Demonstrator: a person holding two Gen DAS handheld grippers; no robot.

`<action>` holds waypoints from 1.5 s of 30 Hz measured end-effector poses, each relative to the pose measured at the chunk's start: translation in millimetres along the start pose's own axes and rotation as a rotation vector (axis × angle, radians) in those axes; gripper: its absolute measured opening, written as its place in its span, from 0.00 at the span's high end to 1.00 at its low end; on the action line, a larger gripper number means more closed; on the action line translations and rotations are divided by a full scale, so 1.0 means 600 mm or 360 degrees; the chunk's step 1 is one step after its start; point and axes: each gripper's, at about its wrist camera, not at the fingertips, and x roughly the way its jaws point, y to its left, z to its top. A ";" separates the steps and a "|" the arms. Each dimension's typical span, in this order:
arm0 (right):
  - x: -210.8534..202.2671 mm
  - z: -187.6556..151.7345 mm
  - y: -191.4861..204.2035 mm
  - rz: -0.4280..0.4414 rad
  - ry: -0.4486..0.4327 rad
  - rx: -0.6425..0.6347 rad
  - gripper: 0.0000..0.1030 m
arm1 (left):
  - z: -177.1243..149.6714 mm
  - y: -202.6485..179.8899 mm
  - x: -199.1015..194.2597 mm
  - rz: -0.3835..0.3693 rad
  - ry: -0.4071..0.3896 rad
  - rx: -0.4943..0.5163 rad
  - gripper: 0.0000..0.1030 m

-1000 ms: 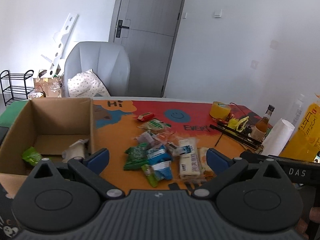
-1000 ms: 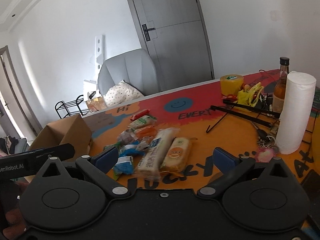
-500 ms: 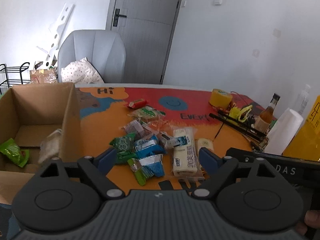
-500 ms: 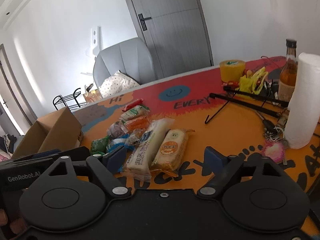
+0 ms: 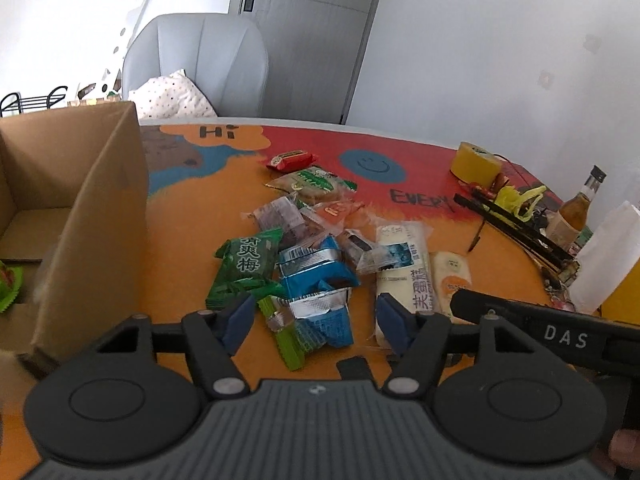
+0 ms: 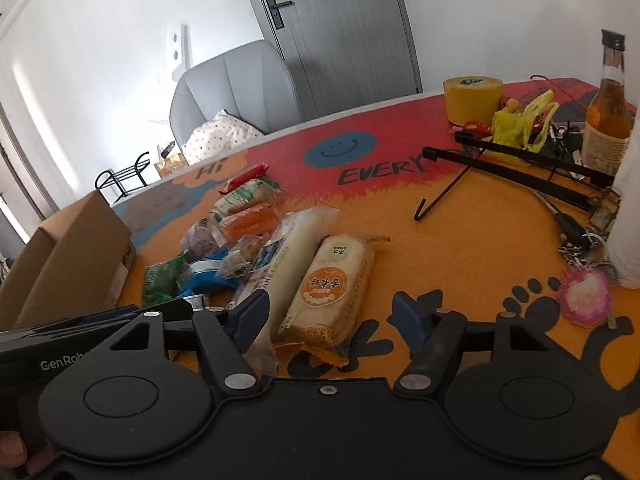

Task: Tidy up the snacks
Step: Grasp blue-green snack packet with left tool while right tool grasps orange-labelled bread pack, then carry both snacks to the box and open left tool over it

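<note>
A pile of snack packets lies on the orange table mat (image 5: 192, 216). My left gripper (image 5: 316, 320) hangs low over the pile's near edge. Its jaws are closing, with a blue packet (image 5: 316, 276) and a thin green packet (image 5: 286, 340) between them, and the pads touch neither. A green plum packet (image 5: 246, 268) lies just left of it. My right gripper (image 6: 330, 318) is closing around the near end of a beige cake packet (image 6: 330, 288), with its pads still clear of it. A long white packet (image 6: 288, 252) lies against its left finger. The open cardboard box (image 5: 100, 200) stands to the left.
At the back right stand a yellow tape roll (image 6: 472, 94), a brown bottle (image 6: 608, 108), a black folding stand (image 6: 520, 168) and a white paper roll (image 5: 608, 260). Keys and a pink charm (image 6: 586, 292) lie near the right gripper. A grey chair (image 5: 200, 64) stands behind the table.
Both grippers came down and forward onto the near edge of the snack pile. The jaws of both narrowed from wide open to about half.
</note>
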 end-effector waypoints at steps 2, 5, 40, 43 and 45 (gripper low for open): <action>0.009 0.001 0.001 -0.0010 0.0011 -0.0008 0.34 | 0.001 -0.001 0.008 0.0007 0.0008 0.0002 0.36; 0.020 0.001 0.004 -0.0037 0.0026 -0.0027 0.35 | 0.001 -0.002 0.018 0.0014 0.0025 -0.0004 0.36; -0.062 0.014 0.052 0.0097 -0.0145 -0.0067 0.70 | 0.016 0.002 -0.078 -0.0078 -0.0146 0.0000 0.71; -0.070 0.021 0.071 0.0138 -0.0173 -0.0091 0.70 | 0.026 0.013 -0.096 -0.0065 -0.0184 -0.0008 0.71; -0.075 0.025 0.084 0.0166 -0.0190 -0.0107 0.70 | 0.032 0.023 -0.108 -0.0051 -0.0207 -0.0014 0.71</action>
